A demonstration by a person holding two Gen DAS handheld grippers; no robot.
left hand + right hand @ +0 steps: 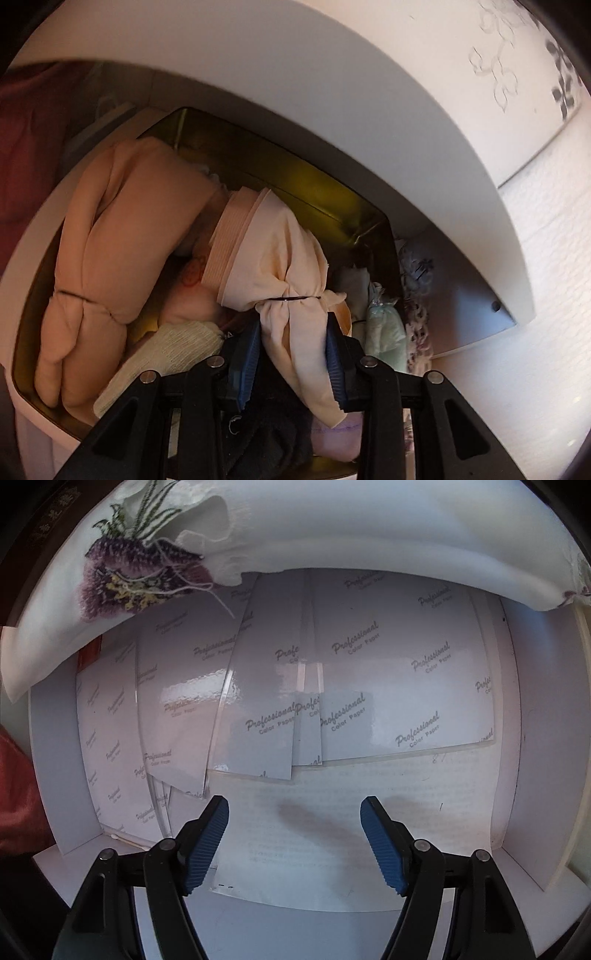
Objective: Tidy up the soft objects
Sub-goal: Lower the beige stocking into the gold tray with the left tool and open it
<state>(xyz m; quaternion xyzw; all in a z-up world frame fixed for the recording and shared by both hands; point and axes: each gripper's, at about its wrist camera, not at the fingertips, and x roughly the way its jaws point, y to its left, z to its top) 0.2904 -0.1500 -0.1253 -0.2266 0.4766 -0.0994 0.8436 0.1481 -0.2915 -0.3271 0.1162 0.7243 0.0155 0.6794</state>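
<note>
My left hand-held gripper (291, 354) is clamping the tied end of a cream cloth bundle (280, 266), its blue pads pressed into the fabric, holding it over the gold-lined box (325, 195) under a white shelf (332, 110). My right hand-held gripper (294, 843) is hanging spread and empty above loose photo paper sheets (388, 672) in a white tray (532, 775). I am judging the task well advanced: a peach bundle (110, 240) and other rolled cloths are already lying packed in the box, this one not yet released.
</note>
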